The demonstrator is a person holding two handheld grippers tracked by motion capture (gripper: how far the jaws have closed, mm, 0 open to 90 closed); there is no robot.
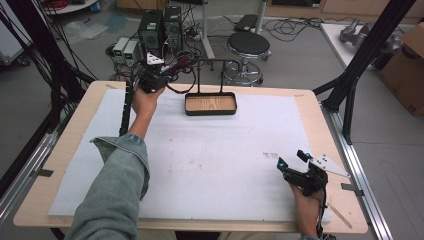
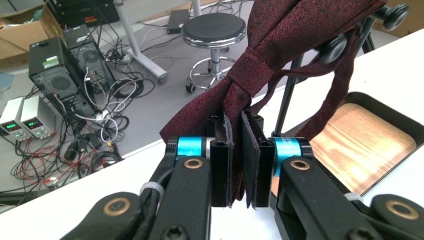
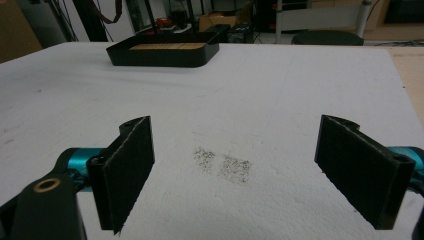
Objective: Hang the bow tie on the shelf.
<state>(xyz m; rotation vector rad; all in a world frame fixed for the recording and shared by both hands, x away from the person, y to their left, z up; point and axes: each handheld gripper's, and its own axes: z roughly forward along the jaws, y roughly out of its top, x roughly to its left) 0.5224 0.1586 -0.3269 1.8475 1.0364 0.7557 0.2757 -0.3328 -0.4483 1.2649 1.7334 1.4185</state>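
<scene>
1. The left gripper [image 2: 239, 160] is clamped on the lower fabric of a dark red necktie [image 2: 280, 45], its jaws nearly closed with the cloth pinched between the pads; the tie is looped over the bar of a black stand [image 1: 210, 62] at the table's 12 o'clock edge, so the work appears to be at its gripping stage, with the tie neither clear of the bar nor set down anywhere.
2. What is left, as a judgement: either drawing the tie off the stand or settling it on the bar; the pictures do not settle which.
3. The right gripper [image 3: 235, 167] idles at about 4 o'clock on the white table cover [image 1: 225, 165], jaws spread wide and holding nothing; it has no part in the work yet.
4. The left gripper view shows the knot, the weave and the rubber-tipped pegs of the stand; in the high view the tie is a small dark red blur near the hand.
5. The high view alone gives the layout: the wood-lined black tray [image 1: 210, 104] sits under the stand, well apart from the right gripper; the right gripper view adds a grey smudge [image 3: 222, 165] on the cover between its jaws.
</scene>
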